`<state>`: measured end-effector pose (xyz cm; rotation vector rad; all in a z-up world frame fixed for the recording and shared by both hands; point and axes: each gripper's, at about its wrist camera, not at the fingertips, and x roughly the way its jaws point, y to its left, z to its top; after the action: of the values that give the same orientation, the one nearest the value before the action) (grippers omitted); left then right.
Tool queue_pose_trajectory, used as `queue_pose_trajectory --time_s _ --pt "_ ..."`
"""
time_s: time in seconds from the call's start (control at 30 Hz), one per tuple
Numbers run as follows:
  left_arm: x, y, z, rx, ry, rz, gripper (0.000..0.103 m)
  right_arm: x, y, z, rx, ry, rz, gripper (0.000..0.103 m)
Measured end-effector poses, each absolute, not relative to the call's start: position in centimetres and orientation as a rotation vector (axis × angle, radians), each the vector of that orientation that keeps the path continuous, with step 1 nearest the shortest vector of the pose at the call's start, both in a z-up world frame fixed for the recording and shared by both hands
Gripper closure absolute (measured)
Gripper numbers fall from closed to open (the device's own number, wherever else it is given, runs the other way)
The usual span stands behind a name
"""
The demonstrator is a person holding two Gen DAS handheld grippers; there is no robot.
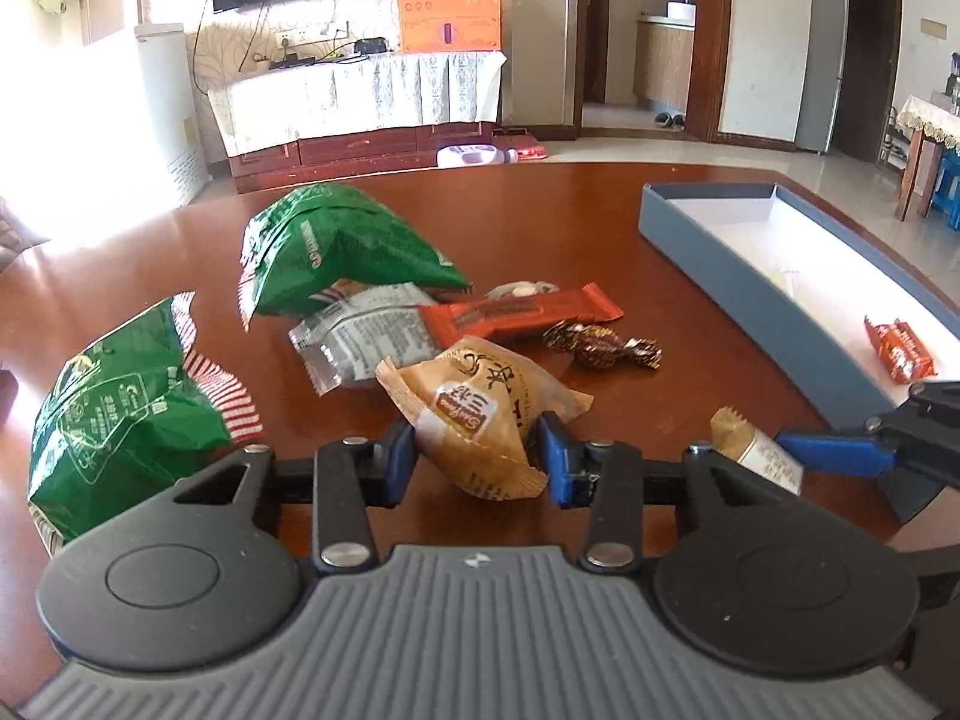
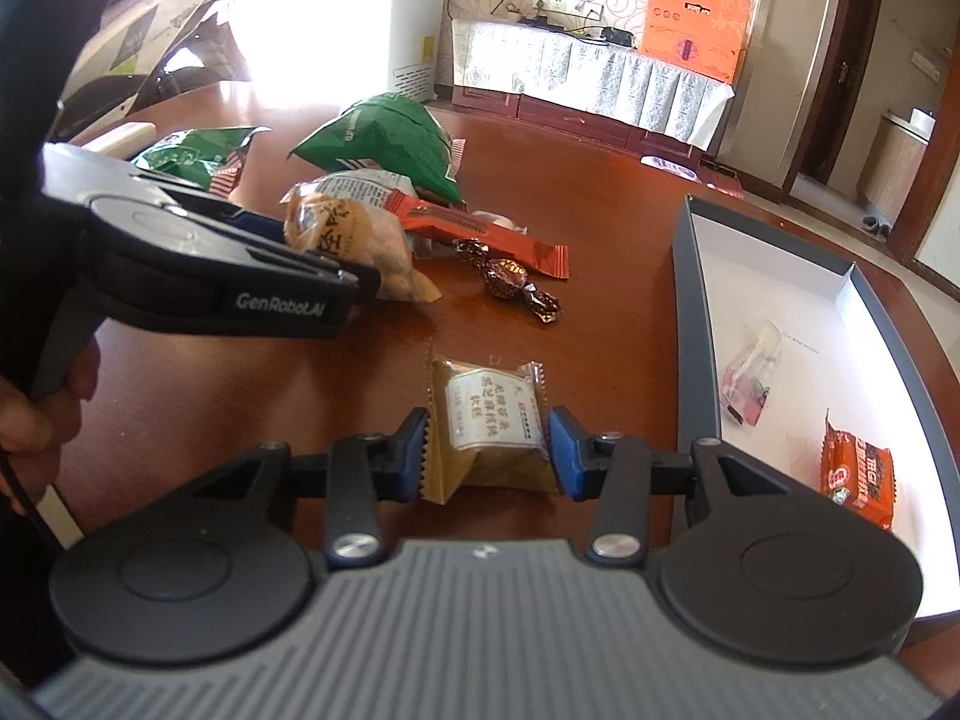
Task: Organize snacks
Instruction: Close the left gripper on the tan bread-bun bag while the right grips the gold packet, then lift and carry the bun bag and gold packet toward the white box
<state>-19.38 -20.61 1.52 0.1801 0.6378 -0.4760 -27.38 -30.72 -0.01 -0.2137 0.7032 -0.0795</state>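
**Reporter:** What do the two tongs hold over the brown table (image 1: 600, 222)?

**Editor:** The left gripper (image 1: 477, 459) pinches a tan pastry packet (image 1: 480, 414), its pads pressed on both sides. The right gripper (image 2: 487, 459) pinches a small gold packet (image 2: 489, 426) the same way.

**Reporter:** And where do the packets go?

**Editor:** Likely the long blue box (image 2: 696, 324) along the table's right edge, which already carries an orange snack (image 2: 858, 474) and a clear wrapper (image 2: 750, 378). It lies just to the right of the right gripper, its long axis running away from the camera. The right hand is nearer; the left gripper must cross further.
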Motion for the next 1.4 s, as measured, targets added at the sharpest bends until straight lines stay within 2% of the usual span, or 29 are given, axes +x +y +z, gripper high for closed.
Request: queue_pose_trajectory --time_s 0.87,1.4 --pt "-20.6 -26.6 7.7 0.134 0.488 -0.535 0.055 -27.9 -31.4 0.2 -0.167 0.701 -0.076 0.057" --pt "-20.1 -29.5 8.6 0.144 0.479 -0.578 0.055 -28.7 -32.1 1.5 -0.105 0.643 -0.059 0.058"
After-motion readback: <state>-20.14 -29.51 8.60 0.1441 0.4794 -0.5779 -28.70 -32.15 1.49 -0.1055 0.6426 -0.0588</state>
